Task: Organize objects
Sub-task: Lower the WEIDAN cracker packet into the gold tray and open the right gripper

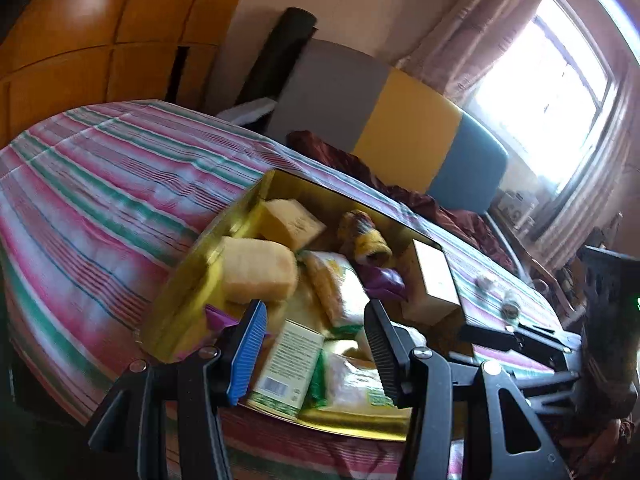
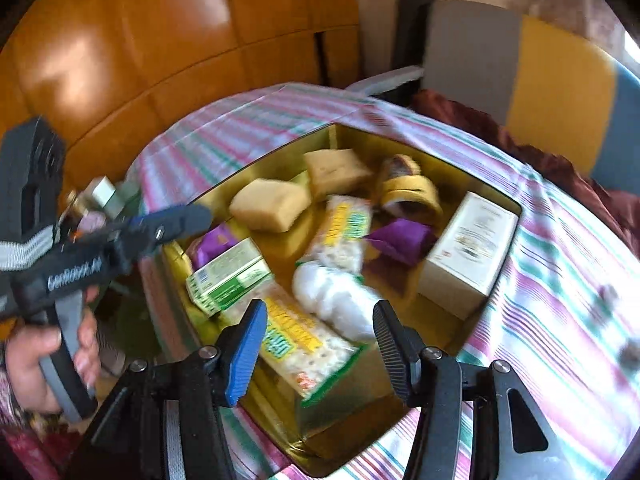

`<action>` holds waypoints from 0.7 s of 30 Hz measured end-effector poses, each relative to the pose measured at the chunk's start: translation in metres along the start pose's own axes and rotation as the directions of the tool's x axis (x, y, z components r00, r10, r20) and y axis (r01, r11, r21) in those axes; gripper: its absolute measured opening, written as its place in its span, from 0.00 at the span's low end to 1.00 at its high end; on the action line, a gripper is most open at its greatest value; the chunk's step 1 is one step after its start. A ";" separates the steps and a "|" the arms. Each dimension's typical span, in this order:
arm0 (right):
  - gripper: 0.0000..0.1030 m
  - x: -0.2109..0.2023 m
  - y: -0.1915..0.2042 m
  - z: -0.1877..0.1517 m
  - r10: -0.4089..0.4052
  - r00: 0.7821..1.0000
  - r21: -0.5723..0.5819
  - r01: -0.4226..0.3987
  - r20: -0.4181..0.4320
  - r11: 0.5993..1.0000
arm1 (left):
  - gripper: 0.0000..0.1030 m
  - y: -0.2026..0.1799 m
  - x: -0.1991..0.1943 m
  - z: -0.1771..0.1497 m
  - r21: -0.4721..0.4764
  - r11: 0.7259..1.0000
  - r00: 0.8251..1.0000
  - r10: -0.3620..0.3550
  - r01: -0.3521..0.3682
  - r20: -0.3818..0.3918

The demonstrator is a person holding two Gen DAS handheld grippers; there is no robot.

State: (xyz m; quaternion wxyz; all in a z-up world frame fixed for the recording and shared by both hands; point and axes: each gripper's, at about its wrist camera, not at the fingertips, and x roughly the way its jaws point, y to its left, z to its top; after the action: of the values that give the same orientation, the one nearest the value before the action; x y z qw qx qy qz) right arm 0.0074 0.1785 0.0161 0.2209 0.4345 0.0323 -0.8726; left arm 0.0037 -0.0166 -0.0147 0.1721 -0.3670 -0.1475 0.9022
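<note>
we see a gold tin box [image 2: 472, 184] lying open on a striped bedspread [image 2: 560, 280], packed with small goods. in the right wrist view our right gripper [image 2: 318, 342] hangs over the box's near side with its jaws spread and nothing pinched; a yellow-and-green cracker packet [image 2: 308, 344] and a white wrapped bundle [image 2: 332, 296] lie below the gap. at 9 o'clock of the box a green-and-white carton [image 2: 228, 276] lies flat, at 3 o'clock a white box [image 2: 468, 252] stands against the wall, at 12 o'clock sit two tan sponges [image 2: 272, 204] and a yellow tape roll [image 2: 412, 196], with a purple pouch [image 2: 400, 240] mid-box. our left gripper [image 1: 316, 344] also stands spread and empty over the box's near edge, above the carton; a hand [image 2: 36, 360] grips its handle.
</note>
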 end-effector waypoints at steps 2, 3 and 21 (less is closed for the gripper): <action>0.58 -0.004 -0.008 -0.001 -0.027 1.000 0.037 0.026 0.015 0.999 | 0.50 -0.008 0.001 -0.003 0.020 0.999 1.000 -0.027 0.027 -0.008; 0.58 -0.006 -0.013 -0.003 -0.039 0.999 0.058 0.037 0.021 0.998 | 0.50 -0.012 0.001 -0.004 0.029 0.999 0.999 -0.035 0.035 -0.011; 0.65 -0.052 -0.144 -0.065 -0.330 0.942 0.435 0.320 -0.055 0.841 | 0.51 -0.113 0.017 -0.020 0.243 0.951 0.978 -0.165 0.193 -0.131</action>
State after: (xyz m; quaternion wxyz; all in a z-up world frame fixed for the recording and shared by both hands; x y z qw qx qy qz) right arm 0.0235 0.3430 -0.0036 -0.0334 0.4514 -0.0941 -0.8867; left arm 0.0292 0.0949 0.0053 0.3069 -0.3756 -0.0537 0.8728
